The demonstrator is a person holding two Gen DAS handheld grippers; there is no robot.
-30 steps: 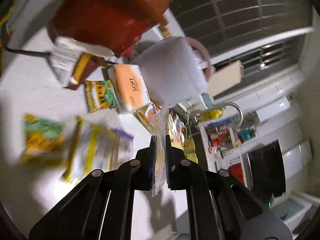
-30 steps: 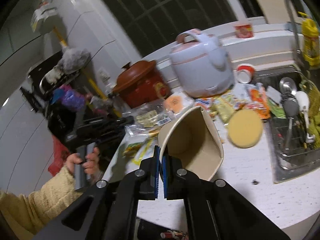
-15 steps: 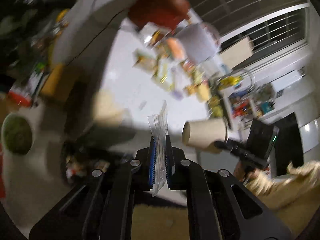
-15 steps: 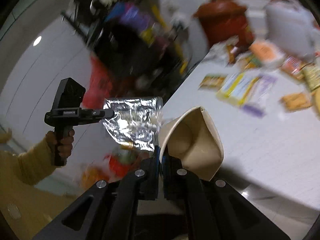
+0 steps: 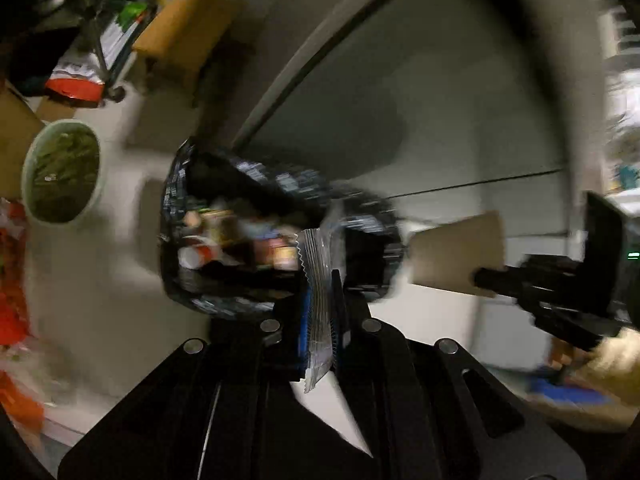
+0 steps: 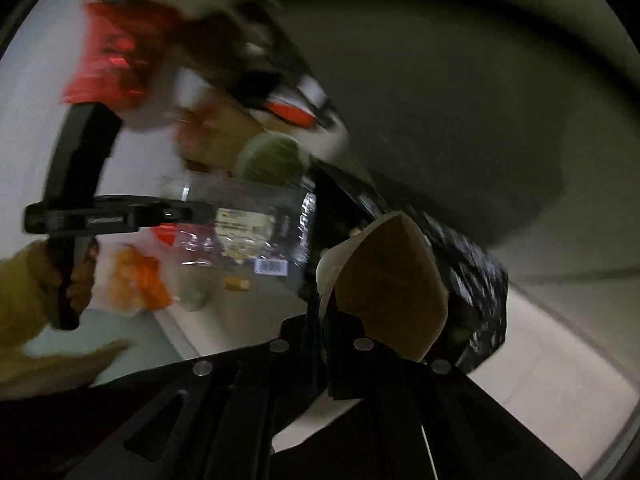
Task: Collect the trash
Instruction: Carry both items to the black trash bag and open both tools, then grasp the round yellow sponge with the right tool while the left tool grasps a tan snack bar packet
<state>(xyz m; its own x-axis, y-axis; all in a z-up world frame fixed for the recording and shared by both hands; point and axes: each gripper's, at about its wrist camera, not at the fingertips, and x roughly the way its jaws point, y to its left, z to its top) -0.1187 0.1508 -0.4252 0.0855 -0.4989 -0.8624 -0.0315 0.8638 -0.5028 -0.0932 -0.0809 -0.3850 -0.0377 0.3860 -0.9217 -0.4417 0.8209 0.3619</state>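
Note:
My left gripper is shut on a clear plastic wrapper with a zigzag edge; the wrapper also shows flat in the right wrist view. It hangs over the open mouth of a black trash bag holding several scraps. My right gripper is shut on the rim of a squashed paper cup, which appears in the left wrist view just right of the bag. In the right wrist view the bag lies behind the cup. Both views are motion-blurred.
A green-filled bowl sits on the floor left of the bag, with cardboard boxes and red packaging beyond. A grey cabinet face rises behind the bag. Red bags show upper left in the right wrist view.
Both grippers swung away from the counter and down towards the floor. The wrapper and the cup now hang at the trash bag's mouth, still held.

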